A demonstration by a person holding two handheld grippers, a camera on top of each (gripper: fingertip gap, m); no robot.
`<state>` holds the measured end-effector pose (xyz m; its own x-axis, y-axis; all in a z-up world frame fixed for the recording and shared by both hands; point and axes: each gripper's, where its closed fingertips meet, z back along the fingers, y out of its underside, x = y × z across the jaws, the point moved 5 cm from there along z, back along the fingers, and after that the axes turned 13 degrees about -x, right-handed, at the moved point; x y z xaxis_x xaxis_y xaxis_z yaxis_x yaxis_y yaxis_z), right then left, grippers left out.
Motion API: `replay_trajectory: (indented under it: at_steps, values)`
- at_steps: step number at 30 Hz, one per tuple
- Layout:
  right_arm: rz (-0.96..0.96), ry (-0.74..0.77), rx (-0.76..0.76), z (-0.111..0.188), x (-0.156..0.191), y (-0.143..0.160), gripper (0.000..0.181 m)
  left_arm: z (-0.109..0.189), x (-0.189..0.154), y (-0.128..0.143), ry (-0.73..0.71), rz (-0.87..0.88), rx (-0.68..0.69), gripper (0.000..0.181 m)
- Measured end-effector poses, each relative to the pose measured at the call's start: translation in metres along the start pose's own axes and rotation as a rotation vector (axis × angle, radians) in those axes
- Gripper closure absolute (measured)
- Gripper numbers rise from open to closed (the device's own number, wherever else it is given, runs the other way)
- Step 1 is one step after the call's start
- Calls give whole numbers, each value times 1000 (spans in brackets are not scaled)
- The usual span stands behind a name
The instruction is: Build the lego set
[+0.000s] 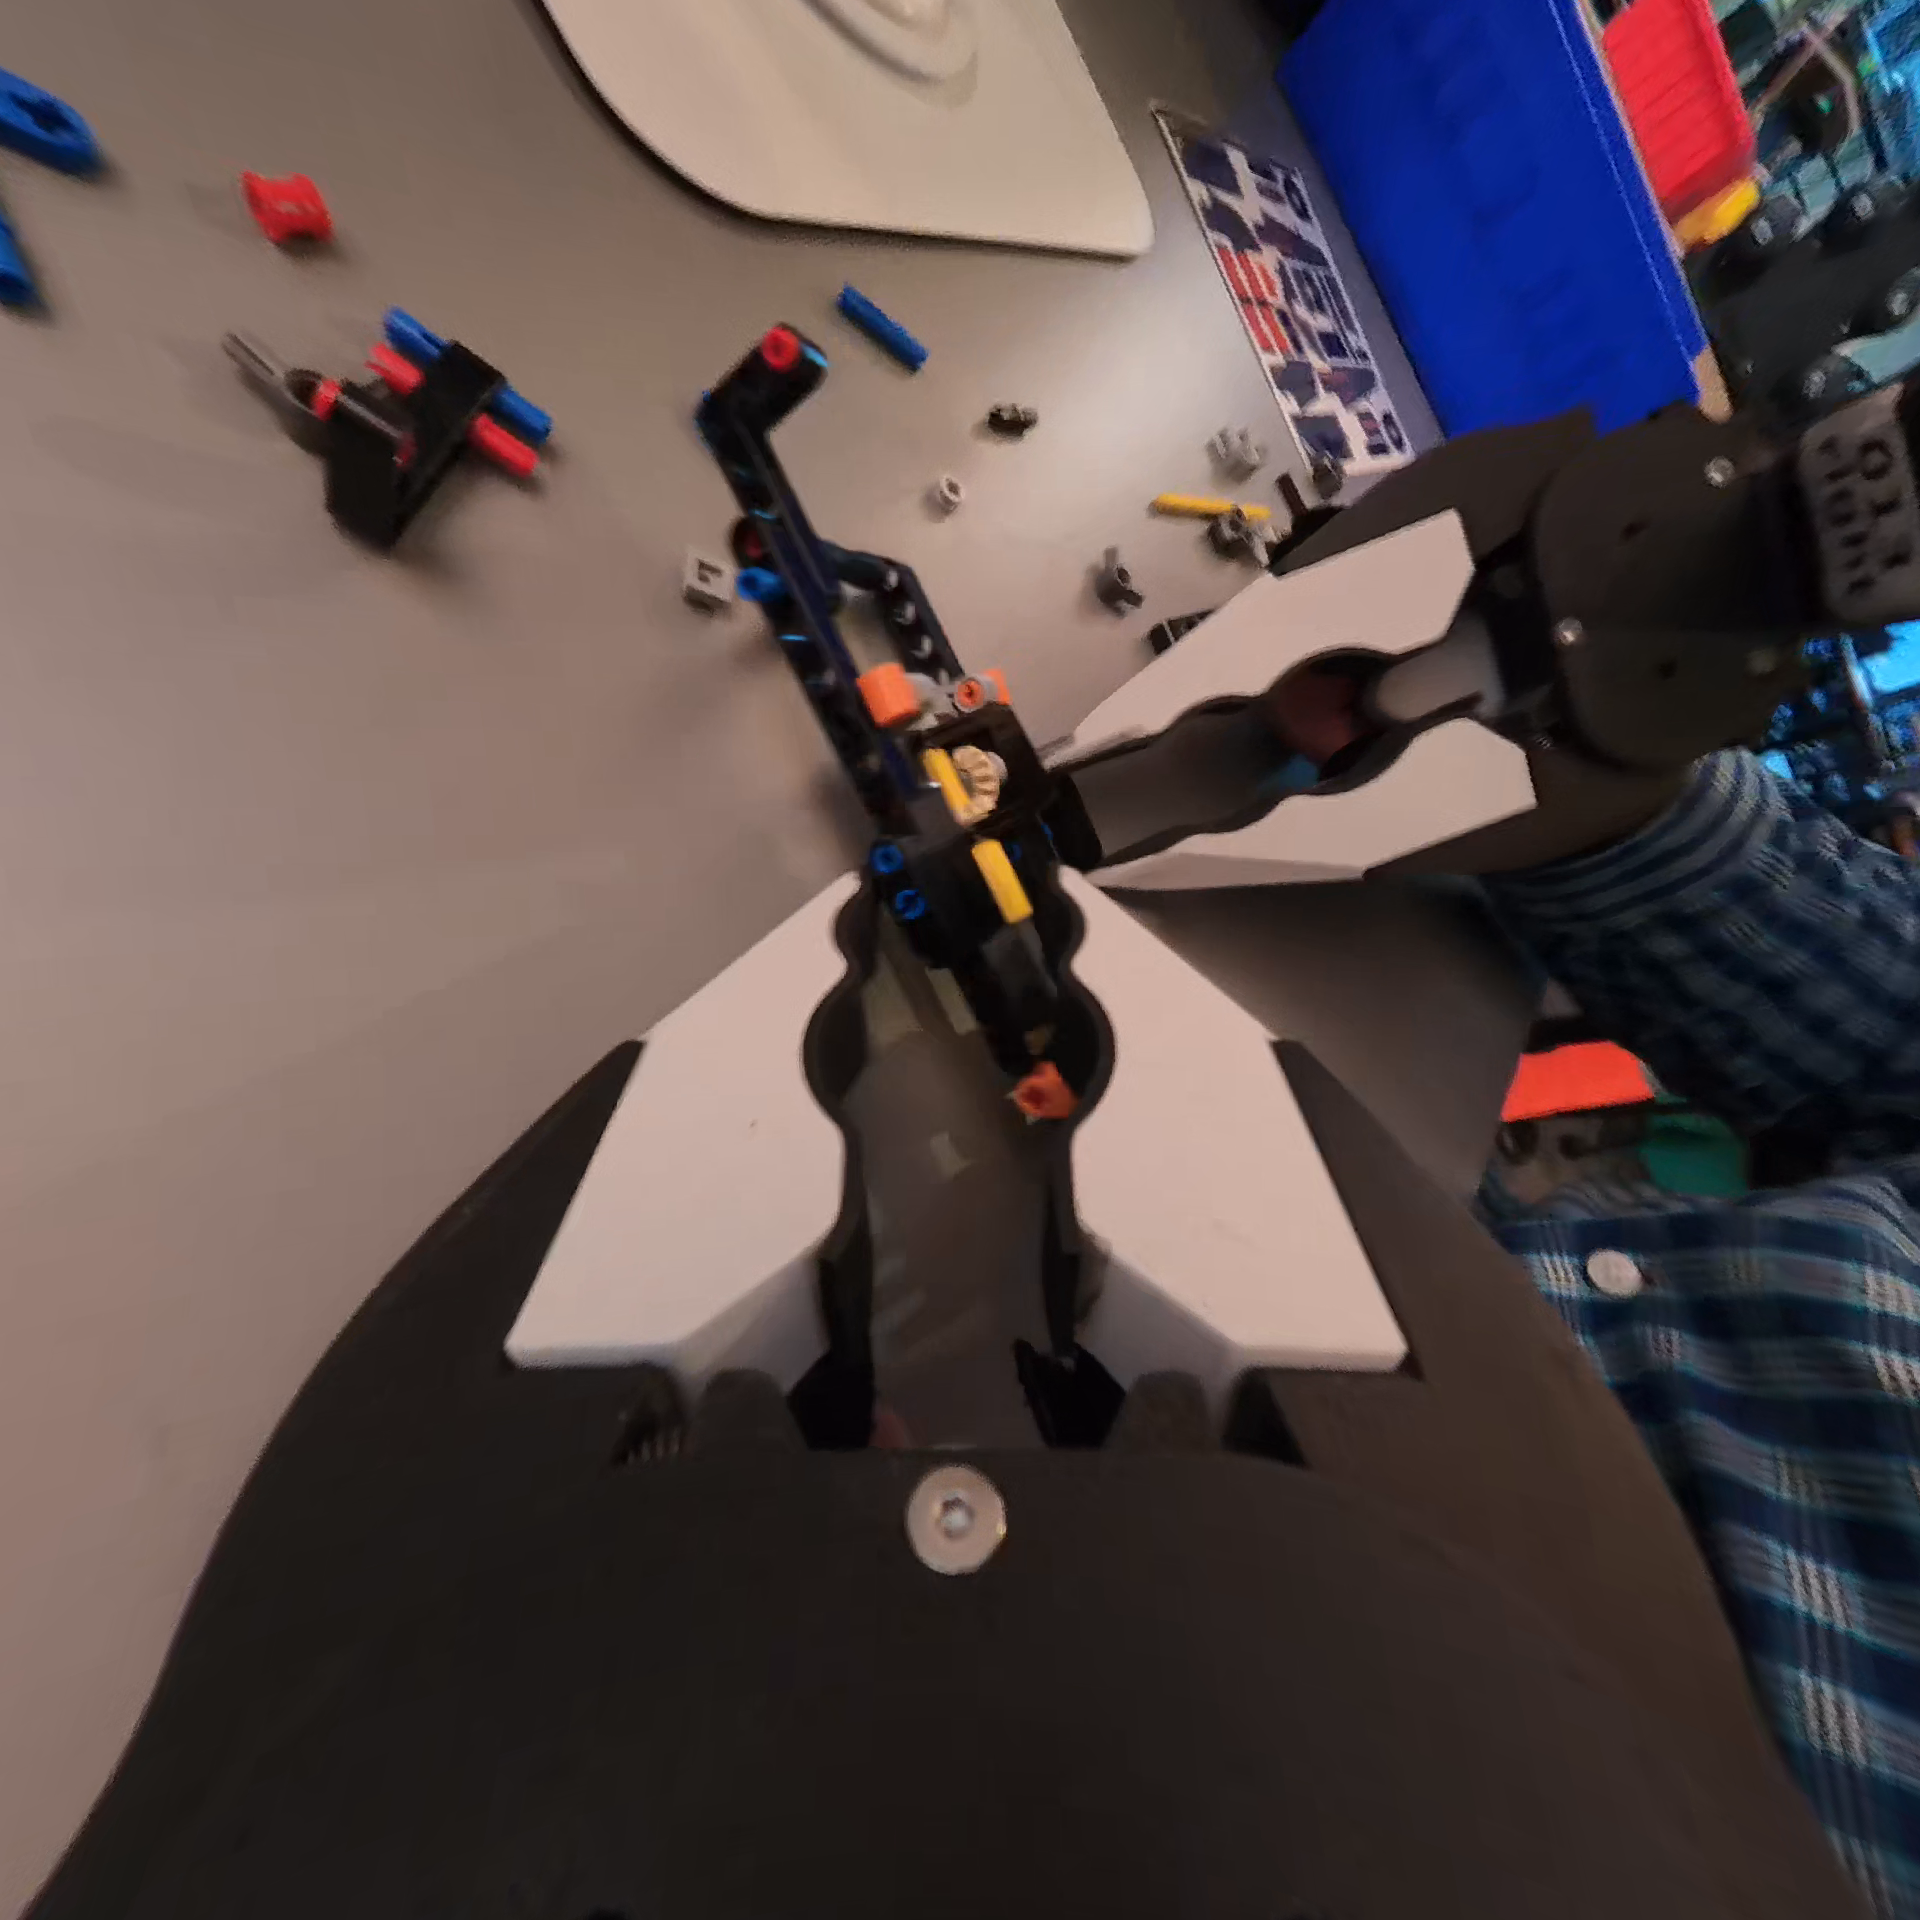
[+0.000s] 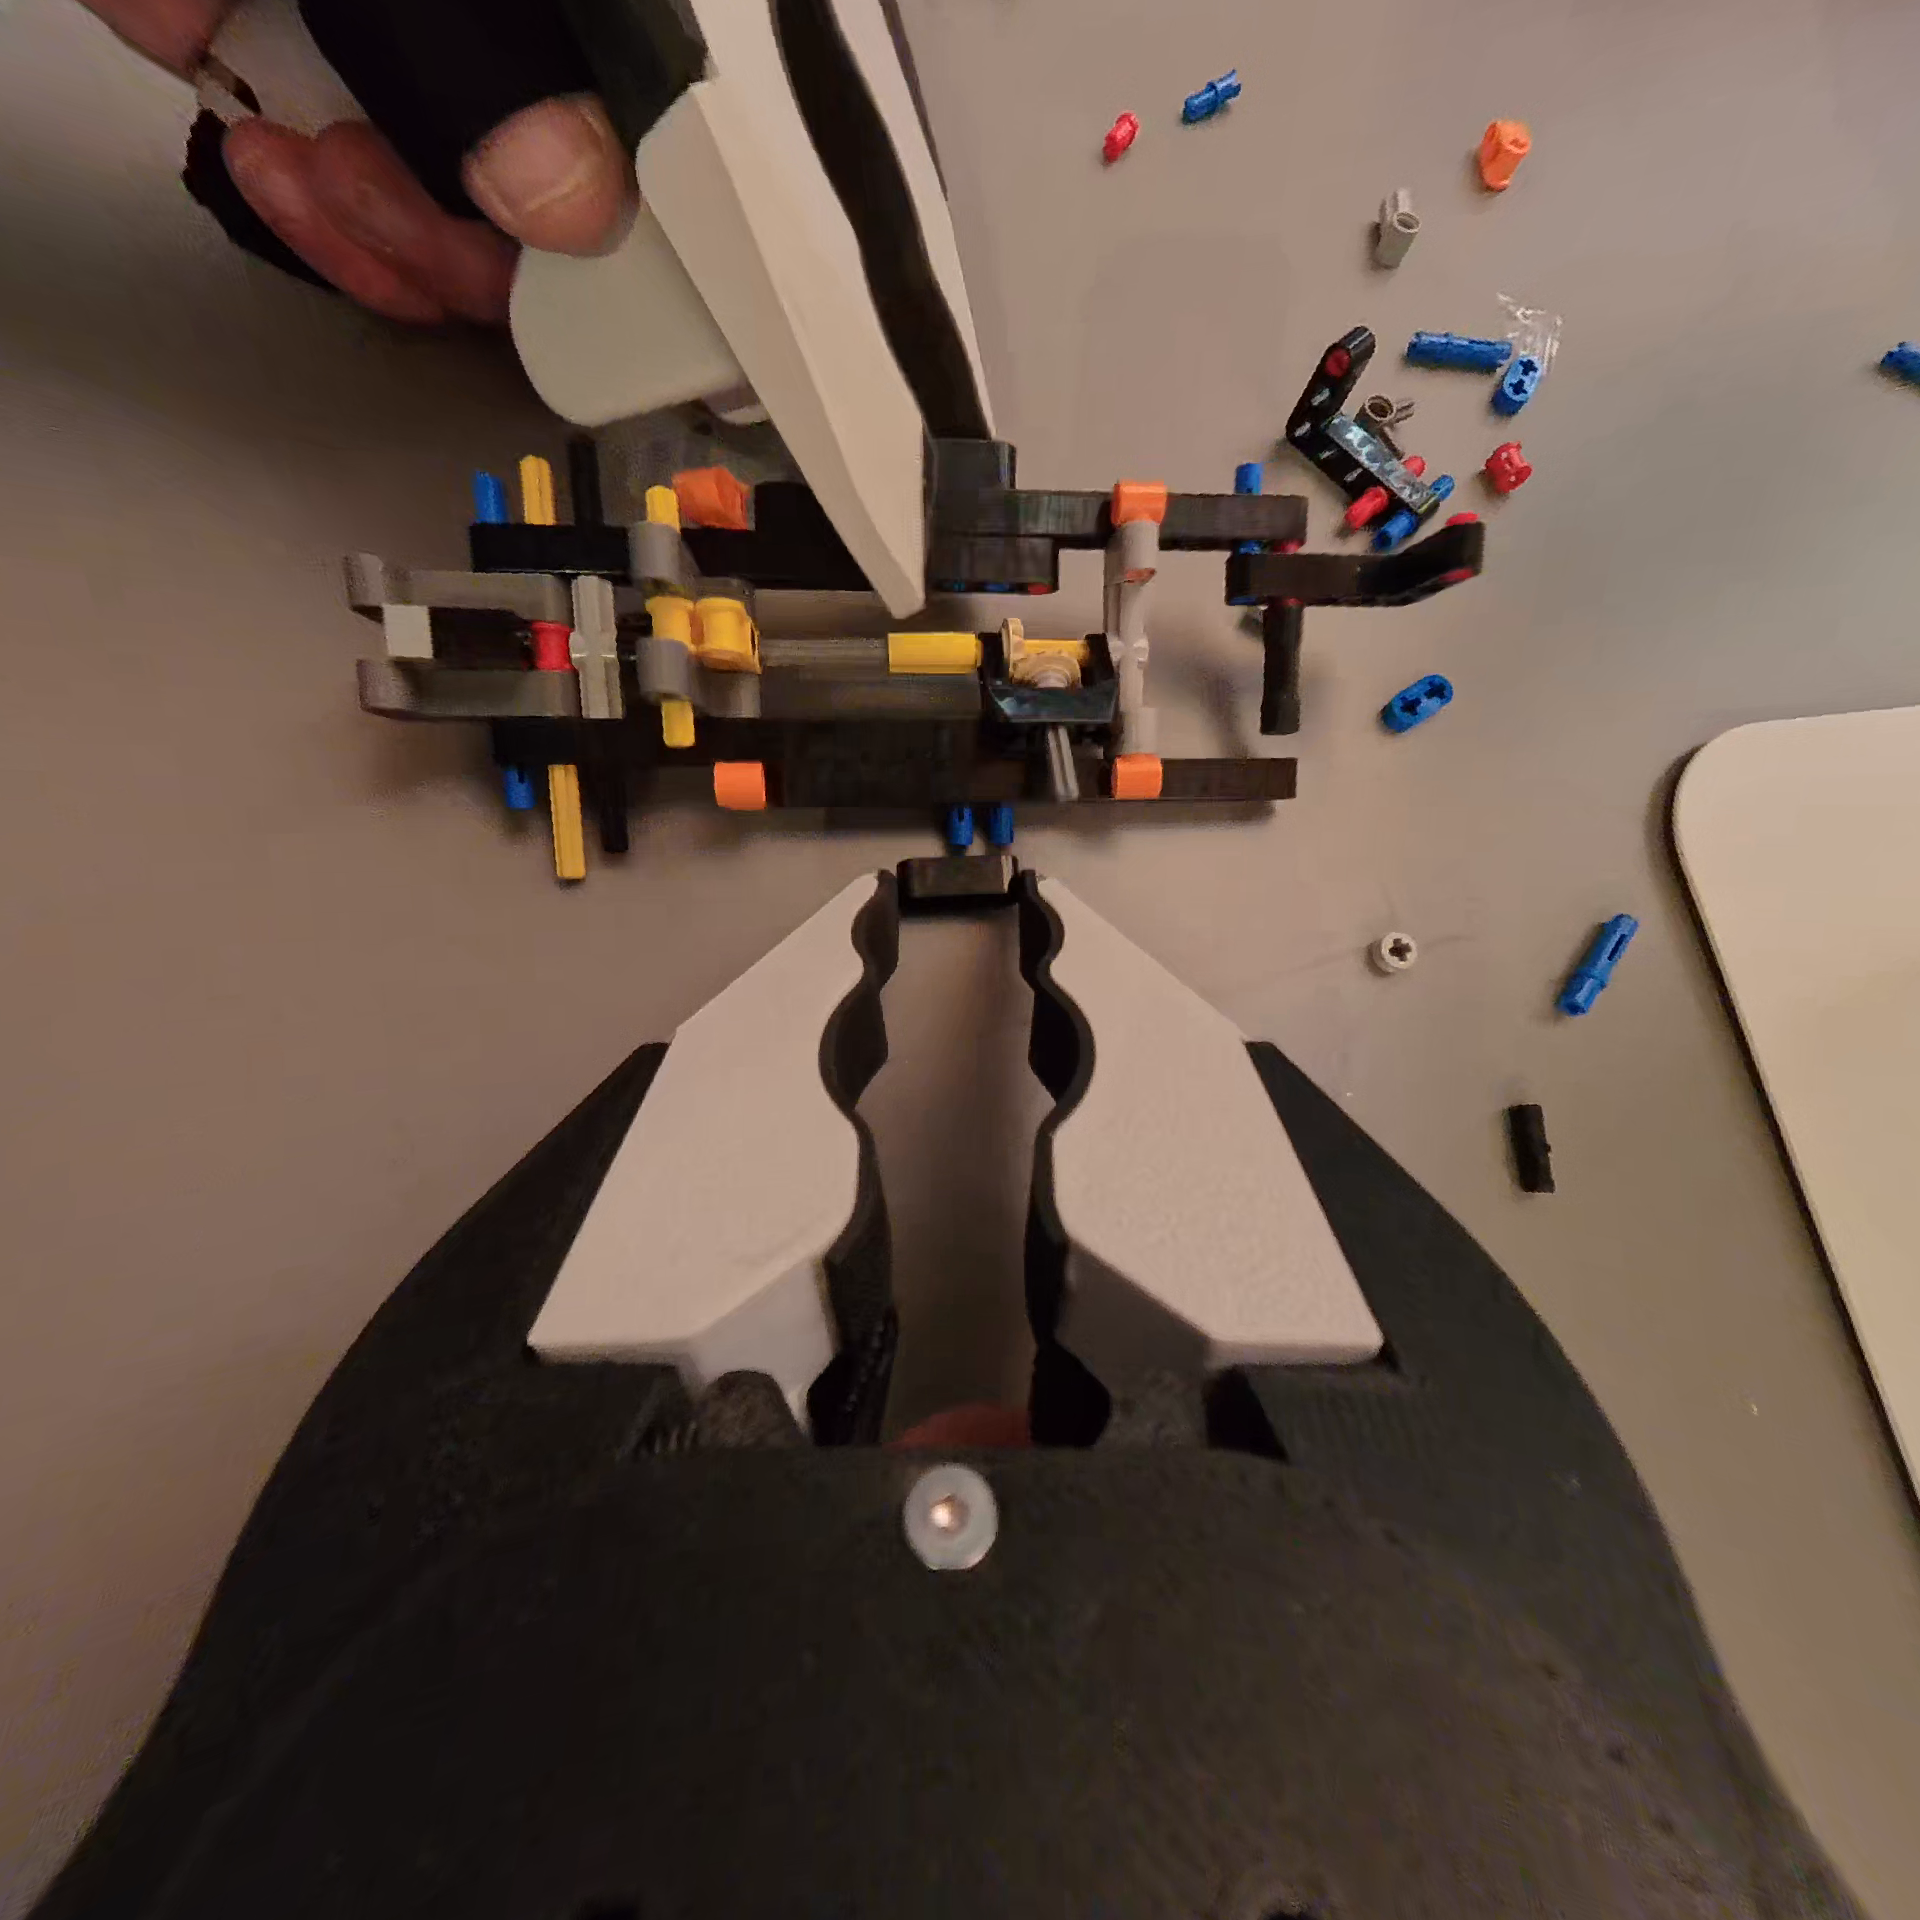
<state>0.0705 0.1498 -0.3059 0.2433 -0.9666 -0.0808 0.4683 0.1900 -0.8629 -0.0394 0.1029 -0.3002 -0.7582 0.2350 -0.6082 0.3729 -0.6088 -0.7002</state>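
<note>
Clamping the black beam frame of the lego assembly (image 2: 831, 665) from above, the left gripper (image 1: 961, 914) descends steeply, fingers closed on it. The right gripper (image 2: 956, 883) approaches level, fingertips pinching a small black piece (image 2: 954, 881) just beside the assembly's two blue pins (image 2: 979, 824). Fingers are matte white with scalloped black pads. The assembly lies on the grey table (image 2: 260, 935).

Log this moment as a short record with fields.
scene: grey table strewn with loose lego pins
main item: lego chassis assembly, lying flat
left gripper: shut on the chassis assembly
right gripper: shut on a small black lego piece
target: two blue pins on the chassis's near edge
gap: black piece just short of the pins, not yet joined
nearby: white board on the table
</note>
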Motion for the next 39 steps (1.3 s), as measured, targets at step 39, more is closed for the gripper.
replay_trajectory:
  at_steps: [39]
  values:
    - [-59, -29, 29, 4, -3, 1, 152, 34, 24, -6, -35, 123, 18, 150]
